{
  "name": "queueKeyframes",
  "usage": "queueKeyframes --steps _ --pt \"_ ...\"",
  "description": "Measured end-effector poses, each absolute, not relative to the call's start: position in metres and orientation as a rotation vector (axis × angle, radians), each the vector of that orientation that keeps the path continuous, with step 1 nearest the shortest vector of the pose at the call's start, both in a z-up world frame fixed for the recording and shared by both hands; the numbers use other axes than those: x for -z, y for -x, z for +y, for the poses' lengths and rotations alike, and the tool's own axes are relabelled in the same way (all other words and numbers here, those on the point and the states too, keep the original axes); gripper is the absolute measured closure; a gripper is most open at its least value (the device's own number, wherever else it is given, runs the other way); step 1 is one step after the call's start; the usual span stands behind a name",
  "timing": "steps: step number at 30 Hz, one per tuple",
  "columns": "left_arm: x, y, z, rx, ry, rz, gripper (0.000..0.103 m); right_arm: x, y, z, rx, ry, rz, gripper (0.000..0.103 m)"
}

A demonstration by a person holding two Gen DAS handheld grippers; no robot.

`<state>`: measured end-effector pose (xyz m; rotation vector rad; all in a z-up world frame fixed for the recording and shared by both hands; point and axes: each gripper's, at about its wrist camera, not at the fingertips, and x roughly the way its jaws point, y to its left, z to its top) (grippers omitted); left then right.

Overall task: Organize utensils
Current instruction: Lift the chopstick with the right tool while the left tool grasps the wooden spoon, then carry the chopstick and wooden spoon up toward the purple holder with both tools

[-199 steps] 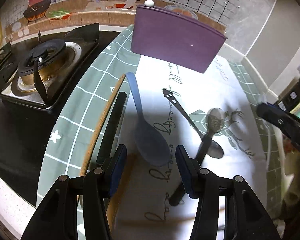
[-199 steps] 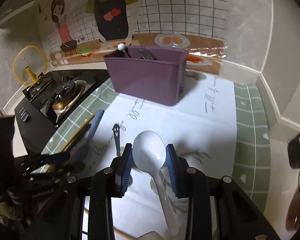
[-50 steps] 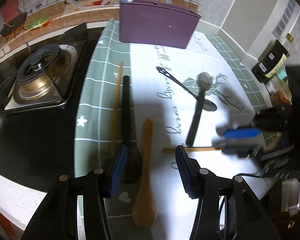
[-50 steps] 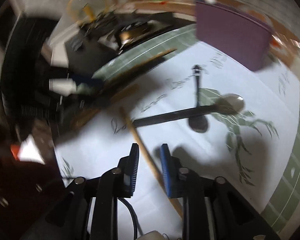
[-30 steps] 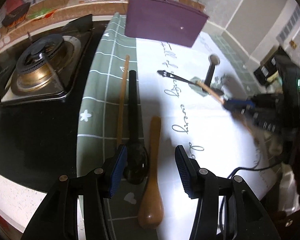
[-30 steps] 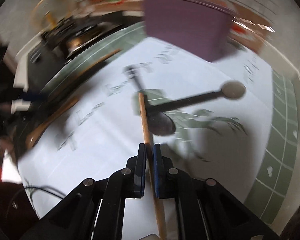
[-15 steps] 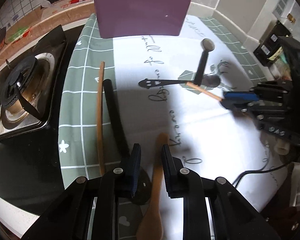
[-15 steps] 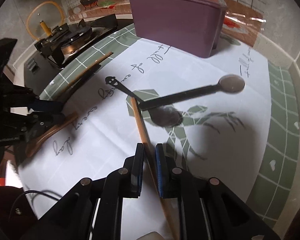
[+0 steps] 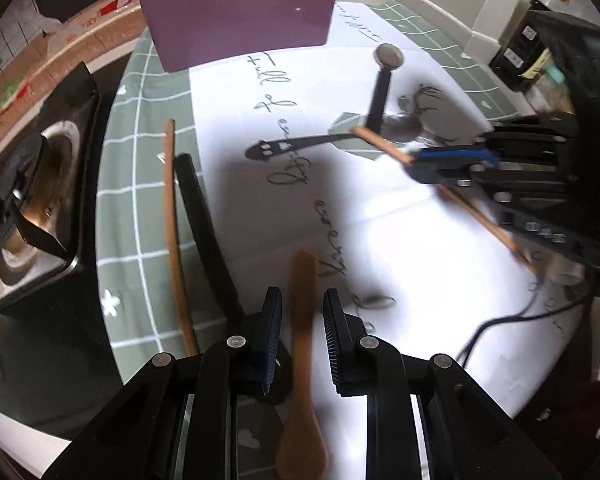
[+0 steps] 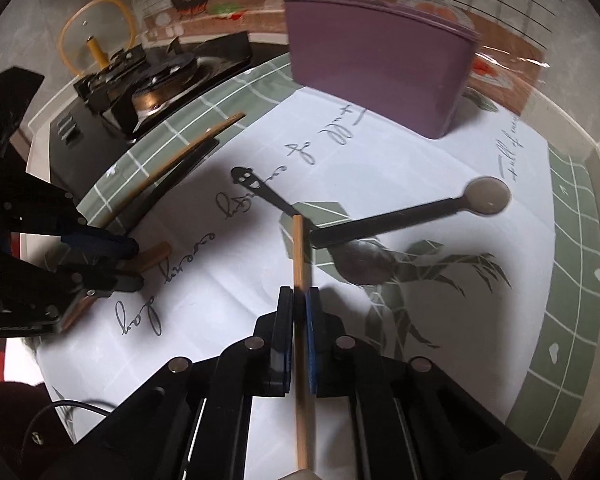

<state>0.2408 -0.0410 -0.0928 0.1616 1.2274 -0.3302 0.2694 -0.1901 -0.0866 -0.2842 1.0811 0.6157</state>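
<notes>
A brown wooden spoon (image 9: 302,320) lies lengthwise between the fingers of my left gripper (image 9: 302,320), bowl towards the camera, and the pads are closed on its handle. The right wrist view shows that handle's end (image 10: 154,256) poking out of the left gripper (image 10: 130,264). My right gripper (image 10: 298,300) is shut on a wooden chopstick (image 10: 298,256), which it holds above the white cloth. Seen from the left wrist, the right gripper (image 9: 414,160) grips the chopstick (image 9: 380,144) near one end. The purple utensil holder (image 9: 240,12) (image 10: 380,64) stands at the back.
On the green mat lie a second chopstick (image 9: 172,208) and a black ladle (image 9: 204,216). A black-handled tool with a round end (image 10: 400,220) crosses a metal spoon (image 10: 360,266) mid-cloth. A gas stove (image 9: 24,184) is at the left. Dark bottles (image 9: 516,48) stand at the right.
The left gripper's jaws have narrowed from wide apart onto the wooden spoon's handle, and it has rolled and shifted over the spoon. The right gripper still holds the chopstick.
</notes>
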Motion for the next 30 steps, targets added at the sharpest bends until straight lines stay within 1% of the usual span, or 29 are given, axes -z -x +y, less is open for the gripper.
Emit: queueKeyframes --steps 8,9,10,14,18,23,30 --pt "0.093 -0.245 -0.051 0.271 -0.165 1.227 0.081 0.074 -0.274 -0.224 -0.603 0.089 1.076 0.097" --pt "0.094 -0.244 -0.053 0.268 -0.16 1.222 0.084 0.073 -0.274 -0.228 -0.596 0.079 1.075 0.097" --pt "0.094 -0.244 -0.055 0.262 -0.156 1.213 0.09 0.072 -0.275 -0.23 -0.589 0.074 1.072 0.098" --pt "0.089 -0.24 -0.054 0.241 -0.107 1.171 0.09 0.066 -0.274 -0.238 -0.574 0.032 1.053 0.098" --pt "0.068 -0.235 -0.042 0.242 0.008 1.099 0.09 0.056 -0.272 -0.244 -0.564 0.003 1.025 0.097" --pt "0.031 -0.224 -0.022 0.227 0.18 0.955 0.09 0.042 -0.265 -0.246 -0.558 -0.039 0.983 0.097" --pt "0.009 -0.216 -0.008 0.208 0.211 0.875 0.09 0.022 -0.255 -0.236 -0.568 -0.039 0.922 0.098"
